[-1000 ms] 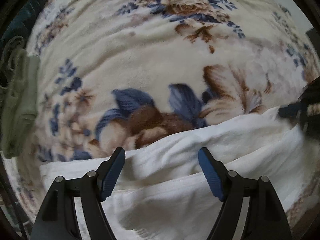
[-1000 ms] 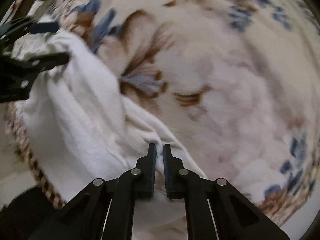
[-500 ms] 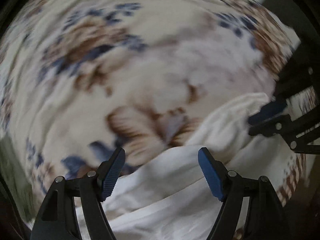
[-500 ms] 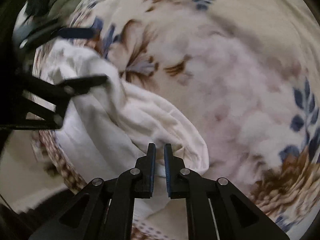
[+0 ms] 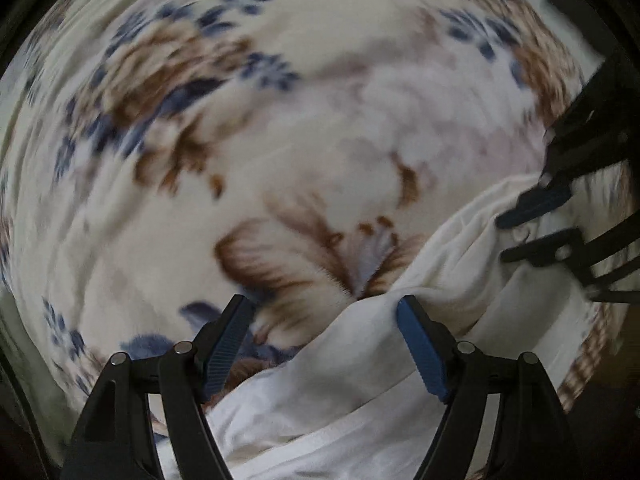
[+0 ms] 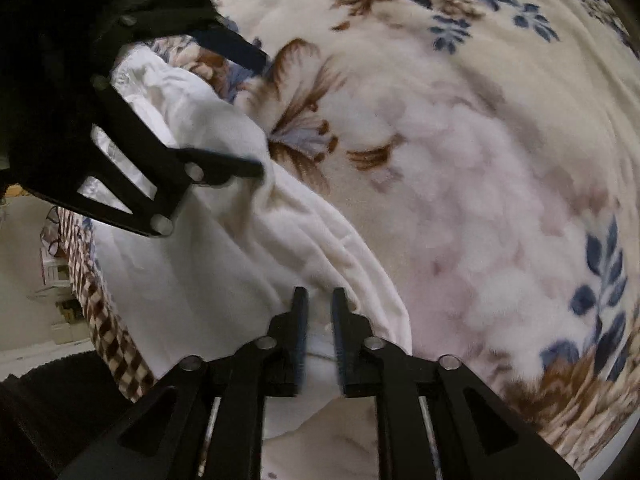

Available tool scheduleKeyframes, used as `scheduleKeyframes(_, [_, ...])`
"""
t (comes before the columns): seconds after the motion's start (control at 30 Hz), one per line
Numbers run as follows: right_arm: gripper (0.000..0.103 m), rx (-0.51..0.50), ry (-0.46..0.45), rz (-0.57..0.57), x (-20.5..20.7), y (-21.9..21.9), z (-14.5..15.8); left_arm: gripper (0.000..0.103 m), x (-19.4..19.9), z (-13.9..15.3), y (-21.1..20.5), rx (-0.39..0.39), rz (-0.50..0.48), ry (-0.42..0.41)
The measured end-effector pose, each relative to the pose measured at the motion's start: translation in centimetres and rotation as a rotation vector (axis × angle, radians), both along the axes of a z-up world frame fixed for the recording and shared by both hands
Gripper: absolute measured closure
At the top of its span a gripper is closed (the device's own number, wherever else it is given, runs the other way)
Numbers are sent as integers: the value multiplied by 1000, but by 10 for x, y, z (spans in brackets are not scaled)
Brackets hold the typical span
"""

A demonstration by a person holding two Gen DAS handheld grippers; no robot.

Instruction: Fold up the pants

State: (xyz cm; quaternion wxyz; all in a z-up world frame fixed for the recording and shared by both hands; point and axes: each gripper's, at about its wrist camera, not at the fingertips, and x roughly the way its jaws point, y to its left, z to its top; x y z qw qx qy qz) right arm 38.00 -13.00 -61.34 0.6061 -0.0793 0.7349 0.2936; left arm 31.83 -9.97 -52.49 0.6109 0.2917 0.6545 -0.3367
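Pants (image 5: 360,392), white and rumpled, lie bunched on a floral blanket (image 5: 280,100), directly under both grippers. A thick fold runs from the left gripper (image 5: 324,344) across to the right gripper (image 6: 320,320). Compared with half a second ago, the right gripper's jaws have parted slightly, with cloth still between them; whether it still pinches I cannot tell. The left gripper stays wide open over the fold. Beyond the pants, the blanket's checked border (image 6: 108,312) hangs over the edge.
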Motion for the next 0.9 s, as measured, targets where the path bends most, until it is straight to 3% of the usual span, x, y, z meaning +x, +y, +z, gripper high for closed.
scheduleKeyframes(0.07, [86, 13, 16, 22, 4, 5, -4, 28, 4, 0, 10, 4, 40, -3])
scheduleKeyframes(0.13, [102, -11, -15, 35, 2, 12, -5, 28, 6, 1, 17, -4, 77, -8])
scheduleKeyframes(0.27, [102, -4, -97, -144, 13, -7, 5, 28, 6, 0, 32, -19, 117, -17])
scheduleKeyframes(0.37, [101, 117, 20, -223, 22, -25, 3, 28, 6, 0, 45, -32, 140, -17])
scheduleKeyframes(0.4, [98, 98, 28, -195, 22, -21, 4, 28, 6, 0, 47, -30, 136, -23])
scheduleKeyframes(0.43, [84, 73, 22, -151, 23, -18, 5, 28, 11, 1, 44, -25, 132, -30])
scheduleKeyframes(0.47, [60, 47, 8, -107, 16, -4, 2, 28, 10, -2, 48, -22, 132, -36])
scheduleKeyframes(0.5, [53, 4, -3, -70, 16, 4, -1, 28, 10, -2, 46, -24, 135, -38])
scheduleKeyframes(0.63, [53, 11, 29, -17, 23, 15, -11, 28, 3, 1, 56, -34, 171, -42])
scheduleKeyframes(0.7, [60, -4, -10, 46, 19, 26, -10, 27, 0, -2, 61, -34, 183, -45])
scheduleKeyframes(0.77, [93, -53, -64, 93, 10, 38, -12, 27, -1, -4, 64, -33, 188, -53])
scheduleKeyframes(0.83, [97, -113, -129, 134, 0, 47, -13, 27, -2, -5, 66, -34, 193, -56])
scheduleKeyframes(0.9, [99, -122, -155, 38, -1, 43, -13, 27, -2, -7, 69, -37, 202, -56])
